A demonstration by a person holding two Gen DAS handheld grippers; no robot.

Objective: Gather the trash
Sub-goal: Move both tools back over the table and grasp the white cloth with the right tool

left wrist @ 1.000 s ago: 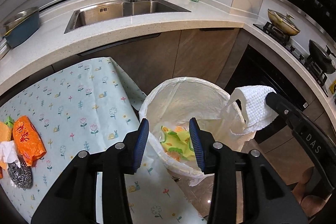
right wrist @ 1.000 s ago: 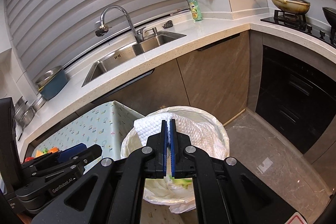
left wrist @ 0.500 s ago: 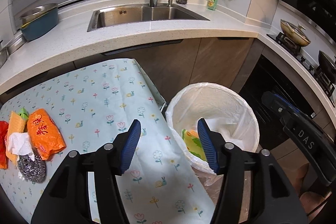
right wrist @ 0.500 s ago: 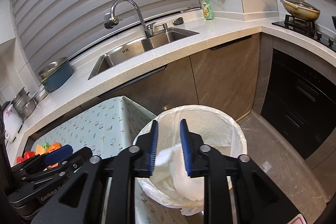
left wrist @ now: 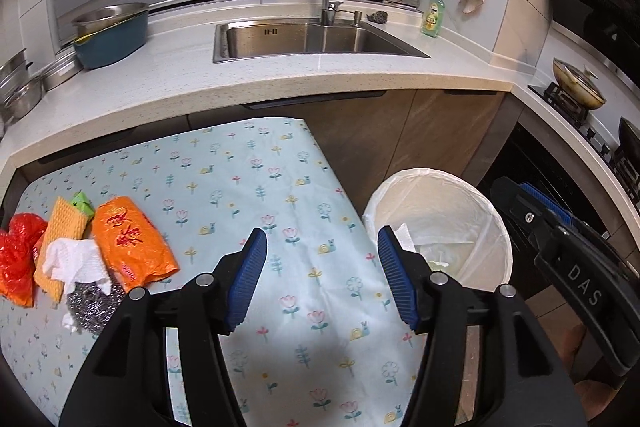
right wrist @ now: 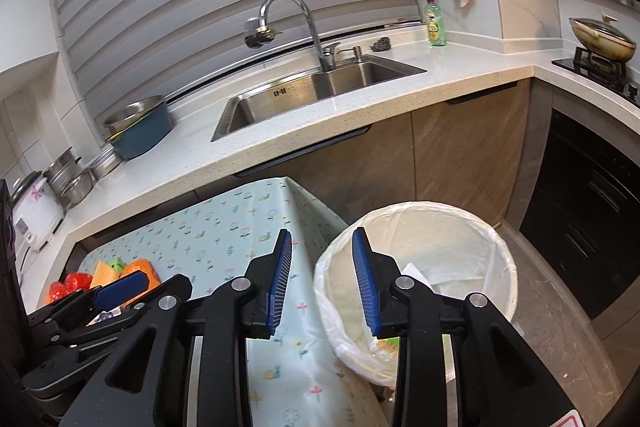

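The left claw [left wrist: 322, 255] is held wide open and empty above the flowered worktop [left wrist: 240, 195]. The right claw [right wrist: 320, 261] is likewise spread, with nothing gripped, over the near rim of the lined trash bin [right wrist: 508, 259]. A white paper towel [right wrist: 424, 273] is seen inside the bin. At nine o'clock on the worktop, an orange wrapper [left wrist: 132, 239], red bag [left wrist: 16, 255], crumpled tissue [left wrist: 74, 261] and steel scourer [left wrist: 94, 303] are clustered, touching.

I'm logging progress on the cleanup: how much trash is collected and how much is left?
Done: a white paper towel lies in the lined bin. In hand: nothing; left gripper and right gripper are open. Left on the table: orange wrapper, red bag, sponge, tissue, steel scourer.
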